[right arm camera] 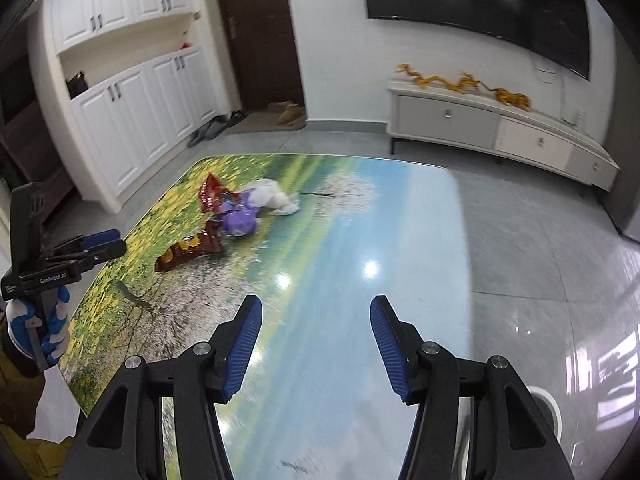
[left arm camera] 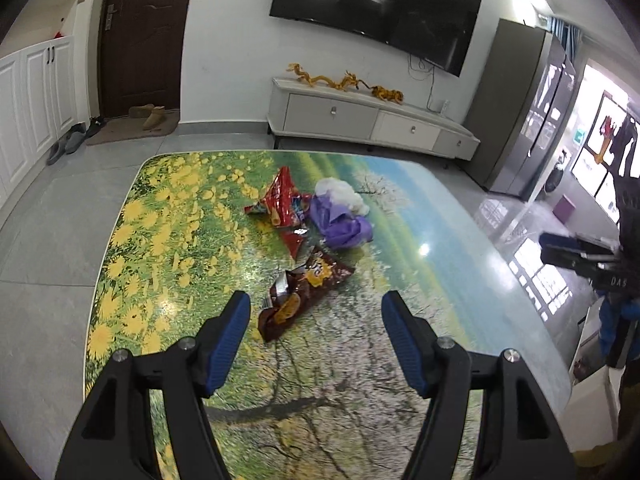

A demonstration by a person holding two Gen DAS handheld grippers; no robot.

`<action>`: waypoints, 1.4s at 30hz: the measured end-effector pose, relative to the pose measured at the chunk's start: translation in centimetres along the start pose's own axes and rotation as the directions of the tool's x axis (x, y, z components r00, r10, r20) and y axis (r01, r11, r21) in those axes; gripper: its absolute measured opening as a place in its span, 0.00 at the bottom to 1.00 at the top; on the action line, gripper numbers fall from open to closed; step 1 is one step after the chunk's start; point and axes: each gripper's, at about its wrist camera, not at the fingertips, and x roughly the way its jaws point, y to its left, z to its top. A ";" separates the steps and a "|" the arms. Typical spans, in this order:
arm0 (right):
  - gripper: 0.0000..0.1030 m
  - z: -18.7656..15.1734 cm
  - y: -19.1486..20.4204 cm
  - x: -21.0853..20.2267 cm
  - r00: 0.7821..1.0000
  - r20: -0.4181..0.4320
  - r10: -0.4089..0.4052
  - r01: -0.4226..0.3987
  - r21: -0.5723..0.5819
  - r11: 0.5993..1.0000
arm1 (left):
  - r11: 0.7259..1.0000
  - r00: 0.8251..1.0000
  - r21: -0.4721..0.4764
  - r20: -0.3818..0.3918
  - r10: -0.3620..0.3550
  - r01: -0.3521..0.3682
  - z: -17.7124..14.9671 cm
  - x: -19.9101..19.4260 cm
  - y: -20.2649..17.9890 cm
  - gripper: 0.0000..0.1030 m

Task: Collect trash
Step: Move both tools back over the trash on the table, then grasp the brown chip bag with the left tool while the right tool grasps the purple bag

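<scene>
Trash lies on a table with a printed landscape top [left arm camera: 420, 240]. A brown snack bag [left arm camera: 304, 292] is nearest, then a red snack bag [left arm camera: 280, 204], a crumpled purple bag [left arm camera: 340, 220] and white crumpled plastic [left arm camera: 340, 194]. My left gripper [left arm camera: 316, 308] is open and empty, above the table just short of the brown bag. My right gripper [right arm camera: 316, 314] is open and empty over the table's right part [right arm camera: 360, 232], well away from the pile: brown bag [right arm camera: 190, 250], purple bag [right arm camera: 240, 220], red bag [right arm camera: 212, 196], white plastic [right arm camera: 276, 198]. Each gripper shows from the side in the other's view: the right [left arm camera: 576, 256], the left [right arm camera: 96, 246].
A white TV cabinet [left arm camera: 372, 120] with golden dragon figures [left arm camera: 344, 80] stands against the far wall under a TV [left arm camera: 376, 4]. A dark door [left arm camera: 144, 36] and white cupboards [right arm camera: 132, 116] are at the left, shoes [left arm camera: 72, 140] on the floor. A white round rim [right arm camera: 550, 404] shows low right.
</scene>
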 end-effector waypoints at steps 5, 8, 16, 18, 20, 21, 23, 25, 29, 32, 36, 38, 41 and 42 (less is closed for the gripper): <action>0.54 2.8 2.7 4.9 0.996 -0.044 0.073 -0.076 -0.060 0.995 | 0.998 0.999 0.063 -0.045 -0.022 0.024 0.6 3.1 0.3 0.64; 0.54 4.1 3.7 7.8 0.992 -0.068 0.103 -0.108 -0.073 0.991 | 0.995 0.997 0.092 -0.074 -0.031 0.038 1.0 5.1 0.3 0.64; 0.54 7.0 5.8 14.6 0.976 -0.102 0.191 -0.199 -0.077 0.977 | 0.992 0.993 0.108 -0.105 -0.052 0.063 1.2 8.6 0.7 0.64; 0.54 7.4 5.9 16.0 0.972 -0.106 0.207 -0.215 -0.061 0.975 | 0.992 0.992 0.102 -0.111 -0.058 0.070 1.0 9.2 0.9 0.64; 0.54 7.5 5.9 16.9 0.971 -0.109 0.215 -0.221 -0.047 0.974 | 0.993 0.992 0.097 -0.114 -0.060 0.071 0.8 9.5 1.0 0.63; 0.54 7.6 5.9 17.7 0.969 -0.114 0.220 -0.226 -0.037 0.974 | 0.993 0.991 0.094 -0.116 -0.059 0.070 0.8 9.7 1.0 0.62; 0.54 7.6 5.8 18.6 0.965 -0.121 0.232 -0.236 -0.021 0.971 | 0.994 0.990 0.082 -0.128 -0.062 0.073 0.6 10.1 1.2 0.57; 0.54 7.7 5.8 19.6 0.962 -0.130 0.241 -0.243 -0.002 0.970 | 0.994 0.989 0.071 -0.131 -0.069 0.079 0.6 10.2 1.4 0.52; 0.54 7.4 5.6 20.9 0.956 -0.150 0.252 -0.250 0.028 0.968 | 0.995 0.989 0.067 -0.135 -0.066 0.075 0.4 10.2 1.4 0.40; 0.50 7.0 5.3 21.0 0.953 -0.154 0.261 -0.258 0.041 0.965 | 0.995 0.989 0.068 -0.134 -0.064 0.074 0.1 9.9 1.0 0.34; 0.48 6.2 4.8 19.9 0.952 -0.152 0.264 -0.262 0.034 0.964 | 0.997 0.990 0.049 -0.127 -0.058 0.065 -0.5 9.2 0.6 0.29; 0.48 5.7 4.5 19.0 0.952 -0.152 0.265 -0.264 0.030 0.964 | 0.998 0.991 0.031 -0.125 -0.057 0.061 -0.8 8.7 0.6 0.28; 0.48 4.9 4.2 17.5 0.945 -0.157 0.286 -0.284 0.033 0.958 | 0.998 0.991 0.010 -0.123 -0.054 0.056 -1.6 7.6 0.2 0.27; 0.48 4.3 4.1 16.6 0.937 -0.165 0.308 -0.307 0.032 0.951 | 0.998 0.991 0.006 -0.121 -0.054 0.055 -1.8 7.3 0.1 0.26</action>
